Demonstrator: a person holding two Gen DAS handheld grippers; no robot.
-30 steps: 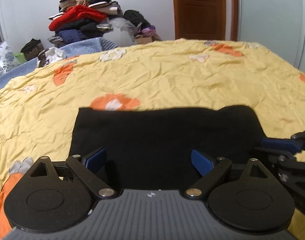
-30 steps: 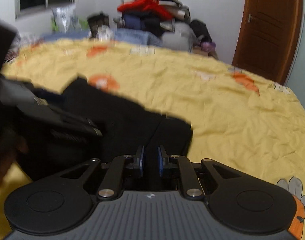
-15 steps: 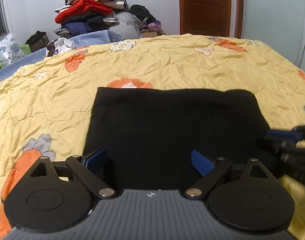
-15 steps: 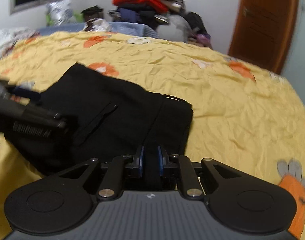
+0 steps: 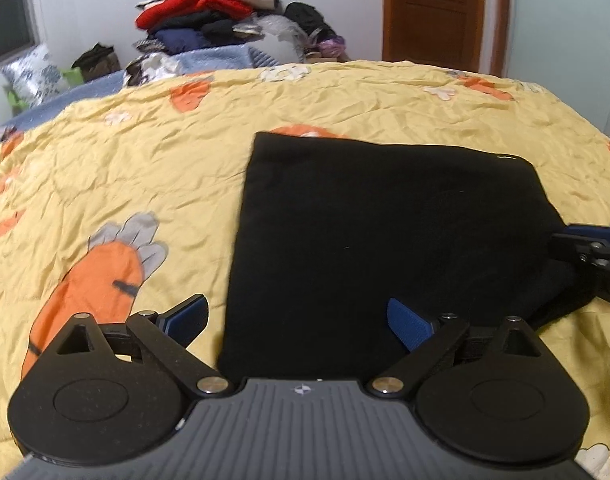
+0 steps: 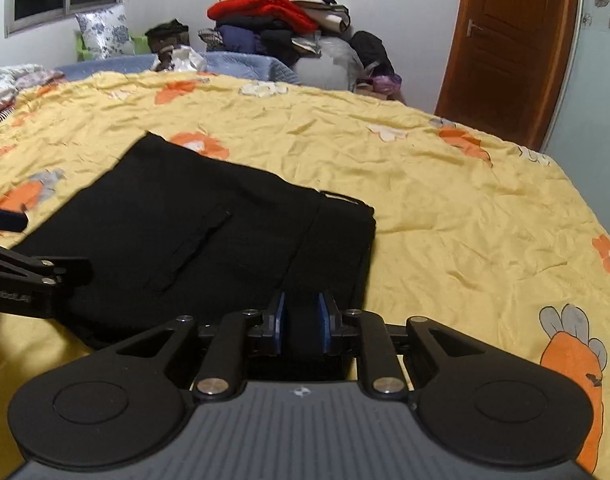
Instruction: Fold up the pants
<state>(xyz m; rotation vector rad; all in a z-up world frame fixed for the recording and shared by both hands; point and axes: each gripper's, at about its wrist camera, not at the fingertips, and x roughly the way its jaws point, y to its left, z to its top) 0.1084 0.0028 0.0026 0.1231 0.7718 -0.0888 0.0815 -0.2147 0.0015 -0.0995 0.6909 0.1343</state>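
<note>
Pants (image 5: 385,232), black and folded into a flat rectangle, lie on the yellow bedspread (image 5: 145,160) just ahead of both grippers. The left gripper (image 5: 299,320) hangs over the near left edge of the pants with its jaws opening, spread wide, nothing pinched between its blue pads (image 5: 409,322). The right gripper (image 6: 301,324) sits at the near right corner; its jaws are opening, a fold of black cloth between the narrow-set pads. From the right gripper, the long axis of the pants runs away to the left, waistband end nearest the right gripper.
</note>
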